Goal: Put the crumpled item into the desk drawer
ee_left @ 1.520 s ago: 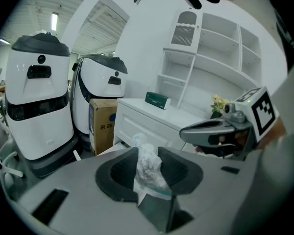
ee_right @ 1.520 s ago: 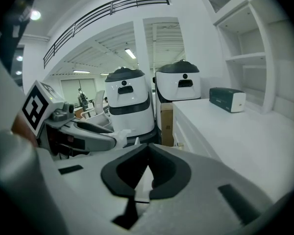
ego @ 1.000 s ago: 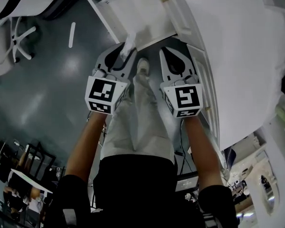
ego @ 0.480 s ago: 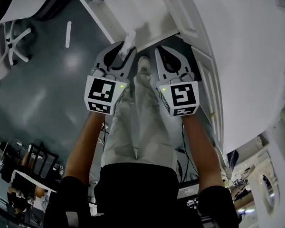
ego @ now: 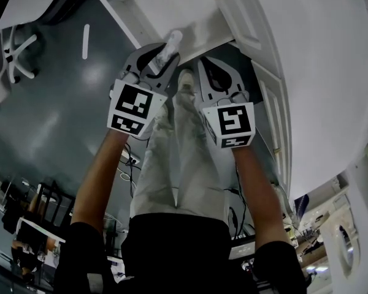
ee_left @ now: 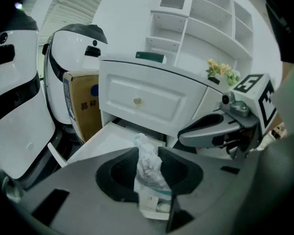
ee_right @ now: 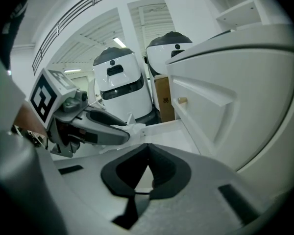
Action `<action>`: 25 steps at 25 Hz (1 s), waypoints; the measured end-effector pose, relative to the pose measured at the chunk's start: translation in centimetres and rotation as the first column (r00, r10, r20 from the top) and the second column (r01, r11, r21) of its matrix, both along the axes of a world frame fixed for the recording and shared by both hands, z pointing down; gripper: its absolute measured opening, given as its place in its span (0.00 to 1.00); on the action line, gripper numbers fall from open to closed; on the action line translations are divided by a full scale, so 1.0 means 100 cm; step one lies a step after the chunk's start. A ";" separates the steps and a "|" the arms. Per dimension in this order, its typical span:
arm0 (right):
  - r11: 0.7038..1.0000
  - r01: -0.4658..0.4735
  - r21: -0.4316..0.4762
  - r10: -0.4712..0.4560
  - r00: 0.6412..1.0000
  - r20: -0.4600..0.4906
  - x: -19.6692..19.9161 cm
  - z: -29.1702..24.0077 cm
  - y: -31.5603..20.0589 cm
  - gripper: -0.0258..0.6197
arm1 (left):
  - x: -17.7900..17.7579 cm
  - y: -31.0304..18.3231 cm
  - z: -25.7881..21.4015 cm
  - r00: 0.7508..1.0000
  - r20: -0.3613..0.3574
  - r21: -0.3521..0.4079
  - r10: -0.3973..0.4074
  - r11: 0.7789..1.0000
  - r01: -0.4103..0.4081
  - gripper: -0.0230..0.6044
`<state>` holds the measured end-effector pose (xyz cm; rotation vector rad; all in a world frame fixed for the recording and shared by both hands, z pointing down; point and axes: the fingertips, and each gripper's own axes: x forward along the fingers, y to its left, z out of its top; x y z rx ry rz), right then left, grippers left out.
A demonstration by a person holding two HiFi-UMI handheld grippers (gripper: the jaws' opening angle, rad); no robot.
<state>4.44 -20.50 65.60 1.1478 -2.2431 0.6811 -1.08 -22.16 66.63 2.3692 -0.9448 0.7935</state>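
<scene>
Paper, by the look of it, though the view is too coarse to be sure: the crumpled item (ee_left: 149, 168) is a soft, light wad. Your left tongs (ee_left: 148, 153) pinch its lower part, with the top poking out at the near edge of the open drawer (ego: 184, 17). It may spring back or cling to the pads, so grip the denser lower part. Your right tongs (ee_right: 148, 148) are closed and empty.

**Crumpled item (ego: 173, 37) above the near edge of the open drawer (ego: 172, 8)**

The drawer juts out from the desk (ego: 319, 72), under a closed drawer front (ee_left: 139, 99). The item sits between the jaws of the left gripper (ego: 167, 52). The right gripper (ego: 208, 65) hangs just beside it on the right. A cardboard box (ee_left: 81, 109) stands left of the desk.
</scene>
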 end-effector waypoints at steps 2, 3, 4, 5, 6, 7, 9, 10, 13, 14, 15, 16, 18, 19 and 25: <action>1.000 -0.003 -0.008 0.003 1.000 0.001 0.000 0.004 0.001 0.03 | 0.002 -0.002 0.006 0.998 0.032 -0.003 0.048 0.999 -0.048 0.22; 1.000 -0.004 -0.012 0.004 1.000 0.001 0.001 0.007 0.002 0.03 | 0.004 -0.004 0.009 0.996 0.047 -0.001 0.078 0.997 -0.078 0.22; 1.000 -0.004 -0.016 0.004 1.000 0.000 0.002 0.009 0.002 0.03 | 0.006 -0.005 0.011 0.992 0.062 0.001 0.112 0.994 -0.113 0.22; 1.000 -0.003 -0.021 0.003 1.000 -0.001 0.002 0.011 0.003 0.03 | 0.009 -0.006 0.013 0.986 0.077 0.003 0.151 0.988 -0.151 0.22; 1.000 -0.001 -0.025 0.001 1.000 -0.003 0.003 0.014 0.004 0.03 | 0.011 -0.006 0.015 0.978 0.091 0.003 0.190 0.982 -0.191 0.22; 1.000 0.001 -0.028 -0.001 1.000 -0.005 0.004 0.016 0.004 0.03 | 0.013 -0.007 0.016 0.968 0.104 0.002 0.227 0.974 -0.228 0.22; 1.000 0.007 -0.029 -0.008 1.000 -0.009 0.004 0.019 0.005 0.03 | 0.016 -0.010 0.019 0.950 0.130 0.001 0.286 0.958 -0.288 0.22; 1.000 0.011 -0.029 -0.011 1.000 -0.010 0.005 0.020 0.006 0.03 | 0.017 -0.012 0.021 0.940 0.144 0.002 0.309 0.950 -0.313 0.22; 0.999 0.023 -0.030 -0.024 1.000 -0.017 0.007 0.026 0.006 0.03 | 0.020 -0.017 0.026 0.905 0.193 0.006 0.378 0.922 -0.387 0.22; 0.999 0.027 -0.032 -0.028 0.999 -0.020 0.007 0.028 0.006 0.03 | 0.022 -0.018 0.028 0.892 0.206 0.004 0.401 0.912 -0.411 0.22; 0.999 0.030 -0.034 -0.030 0.999 -0.021 0.007 0.029 0.005 0.03 | 0.024 -0.018 0.030 0.881 0.214 -0.001 0.422 0.902 -0.432 0.22; 0.999 0.031 -0.034 -0.032 0.999 -0.022 0.007 0.029 0.004 0.03 | 0.026 -0.018 0.032 0.872 0.216 -0.008 0.440 0.894 -0.449 0.22; 0.999 0.038 -0.036 -0.039 0.999 -0.027 0.007 0.031 0.004 0.03 | 0.029 -0.018 0.033 0.855 0.218 -0.020 0.472 0.877 -0.479 0.22; 0.998 0.041 -0.037 -0.042 0.999 -0.030 0.007 0.032 0.004 0.03 | 0.031 -0.018 0.034 0.844 0.223 -0.025 0.488 0.868 -0.495 0.22; 0.998 0.035 -0.044 -0.036 0.999 -0.027 0.008 0.039 0.004 0.03 | 0.037 -0.026 0.048 0.749 0.331 -0.027 0.574 0.799 -0.600 0.22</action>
